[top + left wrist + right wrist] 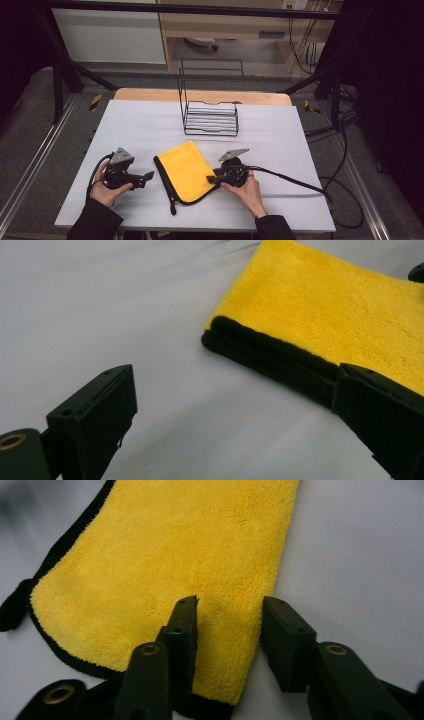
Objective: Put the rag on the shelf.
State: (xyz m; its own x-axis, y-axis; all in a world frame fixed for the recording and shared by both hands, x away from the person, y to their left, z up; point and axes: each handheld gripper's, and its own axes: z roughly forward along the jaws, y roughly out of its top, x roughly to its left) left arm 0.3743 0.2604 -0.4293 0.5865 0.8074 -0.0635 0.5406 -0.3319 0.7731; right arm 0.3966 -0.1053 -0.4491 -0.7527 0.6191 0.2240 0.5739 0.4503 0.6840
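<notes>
From the high view we're looking at a folded yellow cloth [186,170] with black trim lying near the front middle of the white surface [150,125]. Our left tongs [149,176] are sitting just left of it, released and grasping nothing. Our right tongs [212,179] are resting at the cloth's right edge. Further back a black wire rack [210,117] is standing well clear of everything, so nothing's really getting in the way.

In the left gripper view the jaws are standing wide apart over bare surface [100,305], with the cloth [325,310] off ahead and its black edge just beside one jaw.

In the right gripper view the tongs [229,611] are straddling the cloth's [175,540] edge: one jaw over the yellow fabric, the other over the surface [360,555] beside it. There's a gap between them, so they're not clenched on it yet.
</notes>
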